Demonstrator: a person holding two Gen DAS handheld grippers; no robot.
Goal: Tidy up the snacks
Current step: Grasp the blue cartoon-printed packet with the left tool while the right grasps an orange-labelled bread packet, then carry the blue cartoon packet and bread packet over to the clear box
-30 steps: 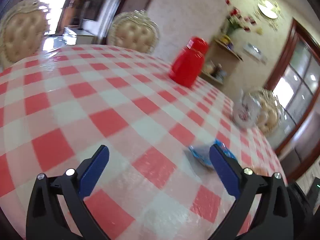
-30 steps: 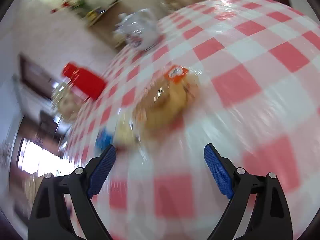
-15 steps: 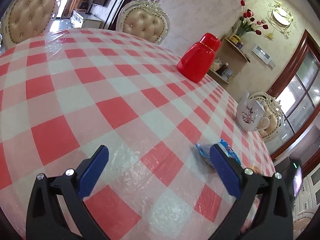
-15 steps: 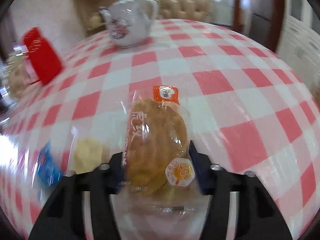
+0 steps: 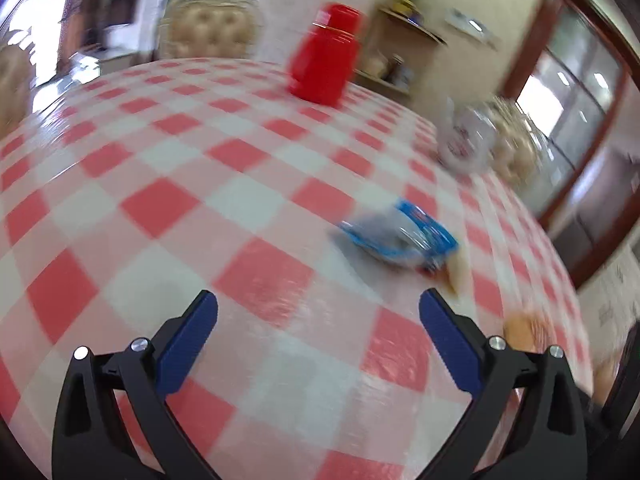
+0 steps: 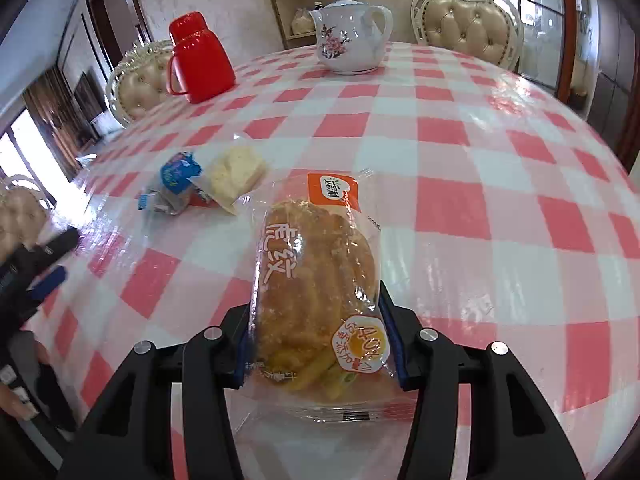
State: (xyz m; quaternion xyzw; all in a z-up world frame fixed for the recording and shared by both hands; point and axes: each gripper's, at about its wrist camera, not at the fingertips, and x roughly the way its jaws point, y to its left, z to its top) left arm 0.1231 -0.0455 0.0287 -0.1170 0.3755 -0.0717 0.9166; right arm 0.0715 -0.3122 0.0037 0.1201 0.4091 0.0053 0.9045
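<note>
Right wrist view first: our right gripper point(image 6: 318, 336) has its two blue pads clamped on the sides of a clear-wrapped bread bun point(image 6: 316, 280), with an orange label at the far end of the wrapper and a round orange sticker near us. The bun points away from us over the red-and-white checked tablecloth point(image 6: 460, 152). We cannot tell whether the packet is lifted clear of the cloth or still rests on it.

To the left and farther off lie two more snacks touching each other: a blue-wrapped snack packet point(image 6: 174, 184) and a pale sponge cake in clear film point(image 6: 236, 174). Beyond them stand a red thermos jug point(image 6: 198, 60) and a white floral teapot point(image 6: 350, 36), well apart from each other near the far edge of the table. A padded cream chair point(image 6: 470, 26) sits behind the teapot.

From the left wrist view, blurred by motion, our left gripper point(image 5: 318, 340) has its fingers spread wide with only tablecloth between them. The blue packet lies ahead and a little to the right of it, beyond the fingertips and untouched. In the right wrist view this gripper shows at the left edge.
</note>
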